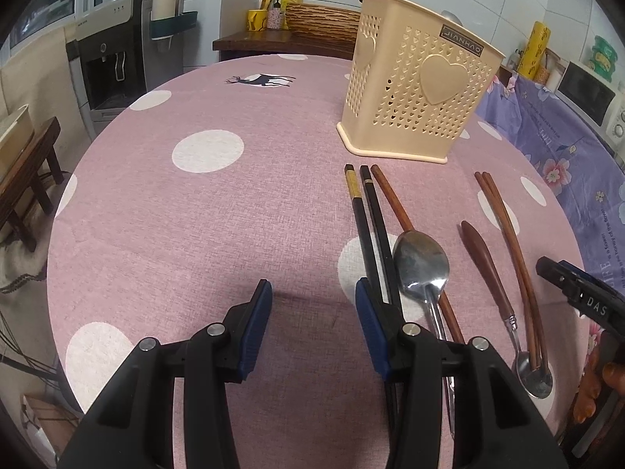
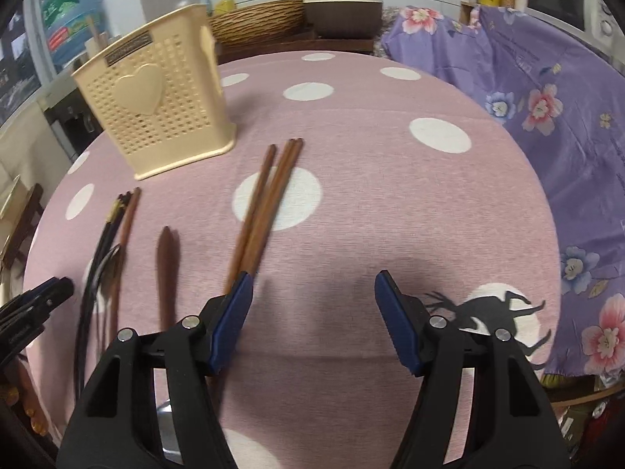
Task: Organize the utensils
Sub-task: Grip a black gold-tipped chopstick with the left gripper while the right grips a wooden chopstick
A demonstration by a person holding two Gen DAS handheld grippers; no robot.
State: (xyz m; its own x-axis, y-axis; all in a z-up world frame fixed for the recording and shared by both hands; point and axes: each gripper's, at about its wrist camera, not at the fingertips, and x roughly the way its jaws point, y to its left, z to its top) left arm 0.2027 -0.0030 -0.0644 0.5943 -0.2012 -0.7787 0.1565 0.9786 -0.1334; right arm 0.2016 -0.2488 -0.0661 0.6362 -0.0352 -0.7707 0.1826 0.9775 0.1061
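Your utensils lie loose on the tablecloth [image 1: 195,215] in a rough row toward its right edge, in front of the holder: a pair of black chopsticks [image 1: 369,226], one reddish wooden chopstick [image 1: 390,195] passing under the bowl of a large steel spoon [image 1: 422,265], a small spoon with a wooden handle [image 1: 488,269], and a pair of brown chopsticks [image 1: 508,230] whose near ends rest on that small spoon's bowl. The cream perforated utensil holder [image 1: 414,82] stands upright behind them; a dark handle and what appears to be a spoon bowl show above its rim, but the rest of its contents are hidden. Your left gripper [image 1: 312,312] hangs spread wide and empty, its right finger just beside the black chopsticks. Your right gripper [image 2: 312,305] is likewise spread and empty, its left finger at the brown chopsticks. Judged, no pick is under way; next you must centre on one pair, close, lift, and lower it upright into the holder.
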